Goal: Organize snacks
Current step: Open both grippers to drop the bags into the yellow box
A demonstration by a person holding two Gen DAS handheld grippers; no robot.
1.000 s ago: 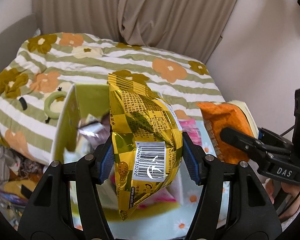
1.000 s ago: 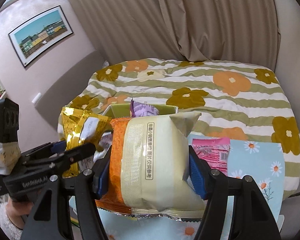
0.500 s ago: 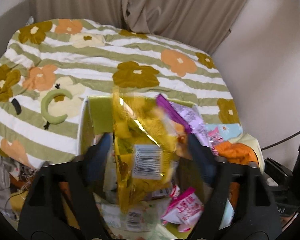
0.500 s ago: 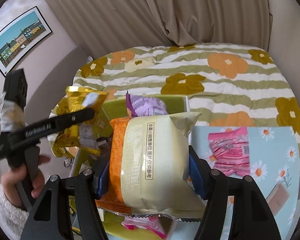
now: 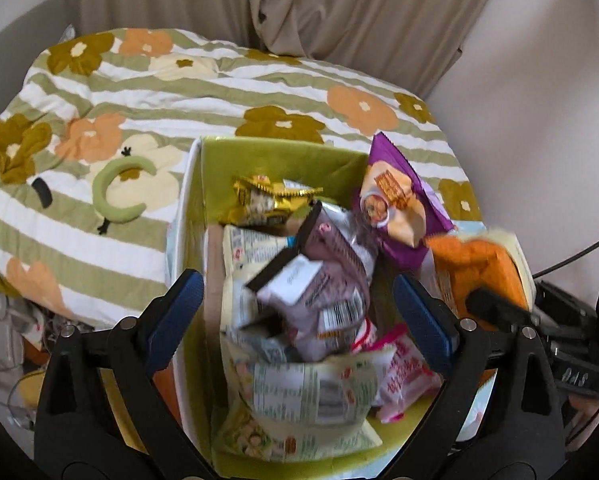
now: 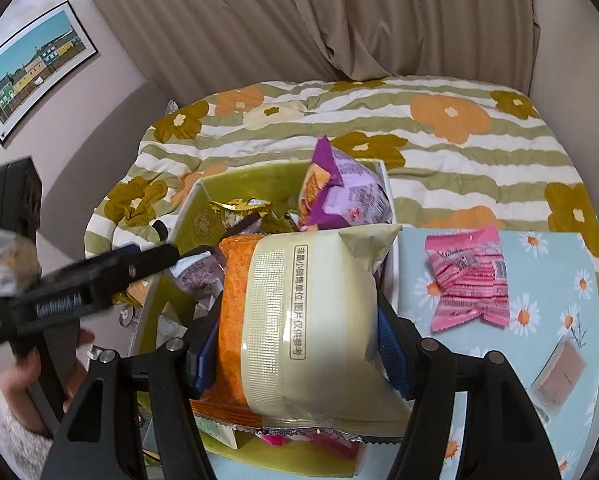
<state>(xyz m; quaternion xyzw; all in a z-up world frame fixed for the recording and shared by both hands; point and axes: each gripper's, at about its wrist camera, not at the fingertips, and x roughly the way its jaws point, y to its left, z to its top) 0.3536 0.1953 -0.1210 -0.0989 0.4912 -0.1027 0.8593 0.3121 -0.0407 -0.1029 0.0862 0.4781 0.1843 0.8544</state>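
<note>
Orange, puffy and light, the snack bag [image 6: 299, 328] sat clamped at mid-body in our right tongs [image 6: 295, 346]; our left tongs [image 5: 299, 320] had just opened, nothing between them.

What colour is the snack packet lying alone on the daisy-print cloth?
Pink, the snack packet has darker pink stripes and a small barcode; the right wrist view shows it best.

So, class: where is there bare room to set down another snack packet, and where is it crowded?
Bare blue daisy-print tabletop lies around the pink striped packet, between the green cardboard box and a small brown box. The green box is crowded, packets heaped to its rim, the purple packet sticking out above.
</note>
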